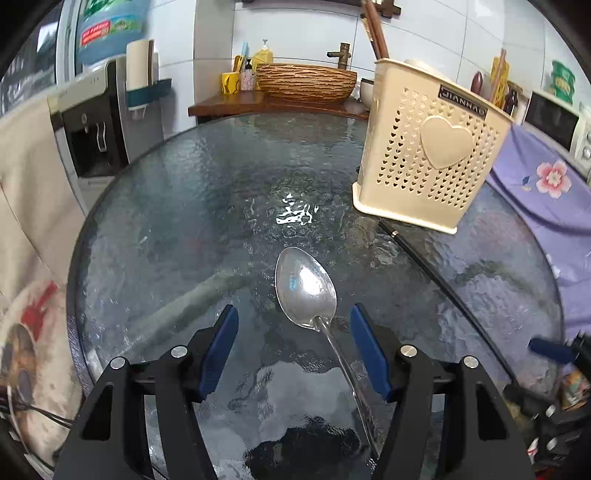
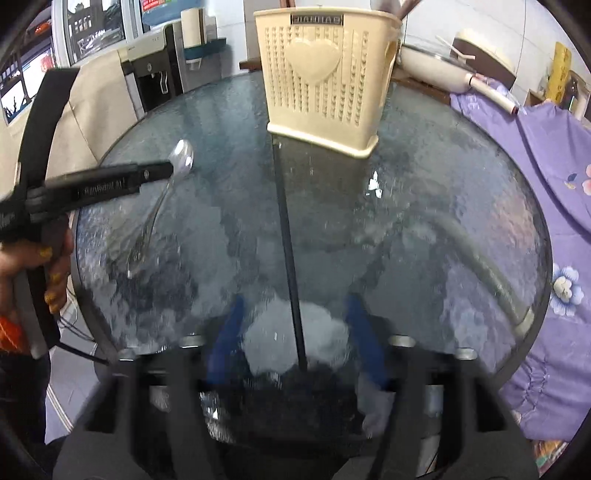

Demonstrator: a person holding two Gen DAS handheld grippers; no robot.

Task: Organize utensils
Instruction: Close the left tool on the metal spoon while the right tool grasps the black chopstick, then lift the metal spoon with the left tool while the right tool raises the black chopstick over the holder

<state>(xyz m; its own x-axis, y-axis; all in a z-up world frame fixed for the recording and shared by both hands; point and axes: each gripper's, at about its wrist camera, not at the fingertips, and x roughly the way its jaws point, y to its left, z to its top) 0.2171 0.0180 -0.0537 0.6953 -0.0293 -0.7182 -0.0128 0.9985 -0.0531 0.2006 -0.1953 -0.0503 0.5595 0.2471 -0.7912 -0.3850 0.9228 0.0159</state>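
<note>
A metal spoon (image 1: pixel 304 286) lies on the round glass table (image 1: pixel 184 203), bowl up and pointing away from me. My left gripper (image 1: pixel 293 314) stands open around the spoon's neck; the handle runs back close to the right blue pad (image 1: pixel 369 350), with no grip visible. In the right wrist view the same spoon (image 2: pixel 181 158) lies under the left gripper's tip (image 2: pixel 162 171). A black chopstick (image 2: pixel 290 240) lies on the glass between the fingers of my open right gripper (image 2: pixel 295 301). The cream utensil holder (image 1: pixel 432 147) (image 2: pixel 321 74) stands at the back with brown chopsticks (image 1: pixel 376 33) in it.
A purple floral cloth (image 1: pixel 546 184) covers furniture right of the table. A water dispenser (image 1: pixel 92 122) stands at the left. Behind the table are a wooden basin (image 1: pixel 306 81) on a counter and a microwave (image 1: pixel 554 118). A hand (image 2: pixel 55 258) holds the left gripper's handle.
</note>
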